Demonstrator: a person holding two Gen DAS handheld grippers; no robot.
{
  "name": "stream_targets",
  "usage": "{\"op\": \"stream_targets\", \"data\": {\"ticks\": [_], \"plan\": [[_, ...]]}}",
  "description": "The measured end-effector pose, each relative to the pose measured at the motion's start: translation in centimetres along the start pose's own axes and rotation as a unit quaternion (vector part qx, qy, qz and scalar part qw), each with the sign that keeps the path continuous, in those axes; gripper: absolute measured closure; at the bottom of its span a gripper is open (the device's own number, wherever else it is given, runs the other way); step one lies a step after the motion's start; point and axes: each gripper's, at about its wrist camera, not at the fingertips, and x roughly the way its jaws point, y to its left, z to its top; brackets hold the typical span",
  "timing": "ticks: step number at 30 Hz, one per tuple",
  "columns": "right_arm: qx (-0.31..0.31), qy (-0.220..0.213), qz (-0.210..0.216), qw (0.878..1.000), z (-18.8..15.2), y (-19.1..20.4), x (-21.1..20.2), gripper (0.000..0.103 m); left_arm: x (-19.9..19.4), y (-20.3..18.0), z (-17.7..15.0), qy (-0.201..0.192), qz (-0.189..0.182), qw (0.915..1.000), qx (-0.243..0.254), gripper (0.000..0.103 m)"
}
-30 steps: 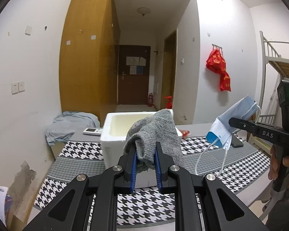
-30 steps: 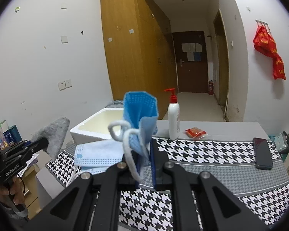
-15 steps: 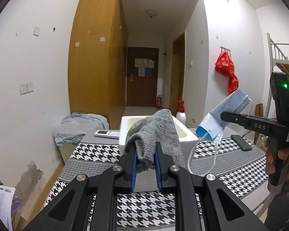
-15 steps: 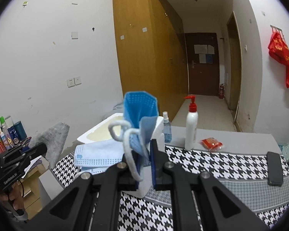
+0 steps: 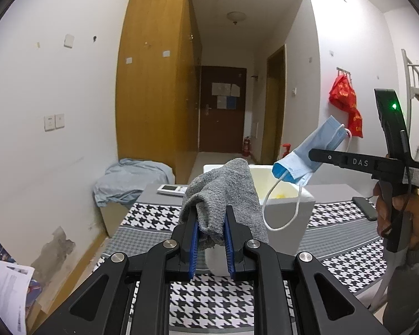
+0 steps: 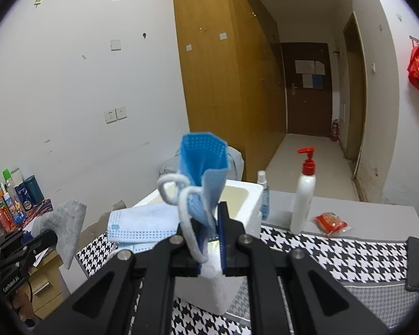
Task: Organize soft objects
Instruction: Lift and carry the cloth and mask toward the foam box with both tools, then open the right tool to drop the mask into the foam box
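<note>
I see a grey knit cloth (image 5: 223, 192), bunched and folded, standing up between blue pads and drooping to the right, in front of the white foam box (image 5: 287, 209). A blue pleated face mask (image 6: 202, 173) is pinched upright, white ear loops dangling, above the box. Box sits open on houndstooth-covered table (image 6: 335, 254), something yellow inside.

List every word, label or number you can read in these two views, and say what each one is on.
"DAS": on the arm of the right tongs, left wrist view.
"GenRobot.AI": on the body of the left tongs, right wrist view; small, partly guessed.
Papers on the far door: too small to read.
Bottles on the shelf: labels blurred.
Red packet: print unreadable.
</note>
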Motion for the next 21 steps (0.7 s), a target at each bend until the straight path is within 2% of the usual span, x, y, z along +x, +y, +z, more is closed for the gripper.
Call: {"op": "stream_targets", "data": {"ticks": [8, 21], "plan": [[0.0, 0.017, 0.015, 1.0, 0.5, 0.7, 2.6, 0.091, 0.1, 1.1, -0.5, 0.008, 0.017, 0.9998, -0.006, 0.086], [0.001, 0.051, 0.01, 0.999, 0.9, 1.6, 6.7, 0.091, 0.7, 2.7, -1.1, 0.018, 0.031, 0.9992, -0.02, 0.086]]}}
